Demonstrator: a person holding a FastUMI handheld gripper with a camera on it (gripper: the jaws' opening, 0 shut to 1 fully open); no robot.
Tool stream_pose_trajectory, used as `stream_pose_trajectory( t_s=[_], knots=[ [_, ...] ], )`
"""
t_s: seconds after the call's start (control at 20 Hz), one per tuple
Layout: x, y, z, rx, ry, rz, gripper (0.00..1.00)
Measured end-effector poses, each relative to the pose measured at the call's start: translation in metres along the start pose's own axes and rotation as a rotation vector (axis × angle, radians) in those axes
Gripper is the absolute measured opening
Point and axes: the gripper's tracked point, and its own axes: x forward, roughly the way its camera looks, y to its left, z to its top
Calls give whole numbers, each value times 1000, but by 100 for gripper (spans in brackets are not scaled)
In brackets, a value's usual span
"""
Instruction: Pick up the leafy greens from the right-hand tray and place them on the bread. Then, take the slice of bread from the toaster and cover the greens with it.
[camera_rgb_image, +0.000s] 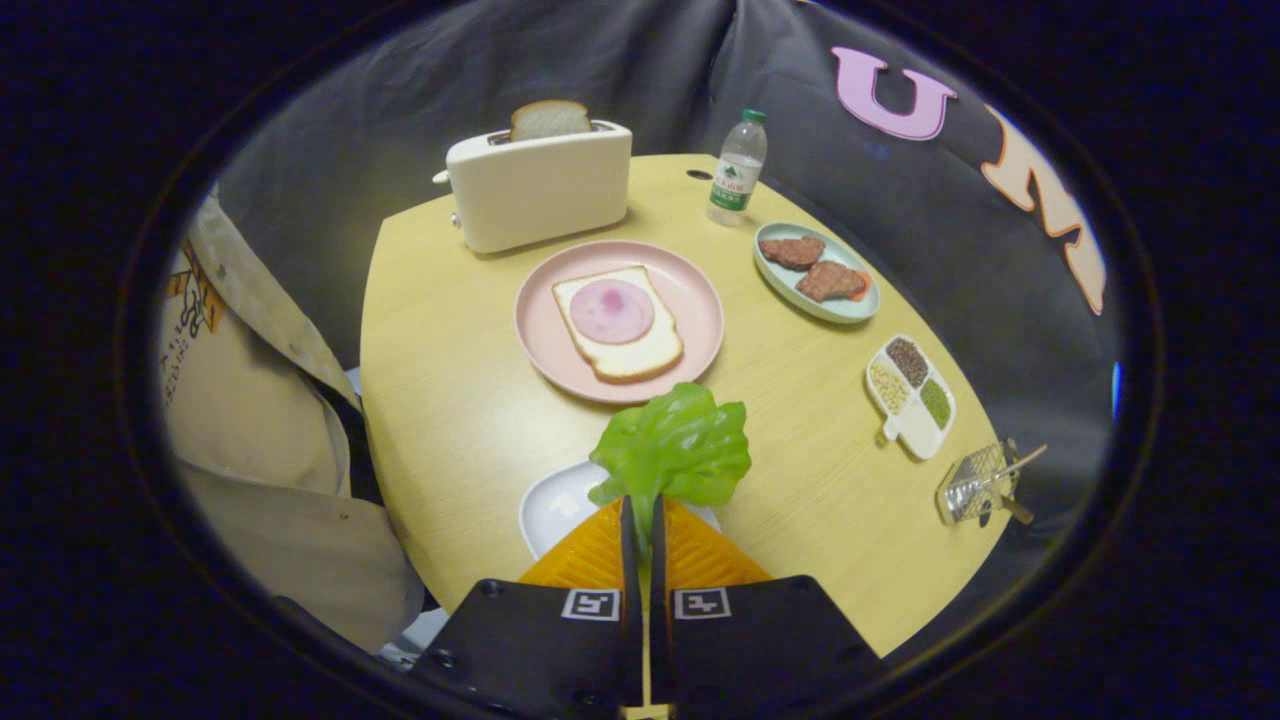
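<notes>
My gripper (642, 502) is shut on the stem of a leafy green (675, 447), which sticks up just ahead of the fingertips, lifted above a white tray (555, 510). Beyond the leaf lies a pink plate (690, 290) holding a slice of bread (625, 355) topped with a round pink slice of ham (612, 311). Farther back stands a cream toaster (540, 190) with a second slice of bread (550, 120) poking out of its slot.
A water bottle (738, 168) stands right of the toaster. A pale oval dish (835, 308) with meat patties, a divided tray of grains (912, 397) and a small wire basket (980, 483) line the round table's right side. A person in a beige garment (250, 420) is at the left.
</notes>
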Motion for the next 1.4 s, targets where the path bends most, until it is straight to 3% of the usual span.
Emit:
stream_pose_trajectory(
  t_s=[0.45,0.9,1.4],
  knots=[
    [10,6,82,-46,-65,-16,6],
    [62,33,141,-64,-104,66,6],
    [123,50,137,31,-36,171,6]
  ],
)
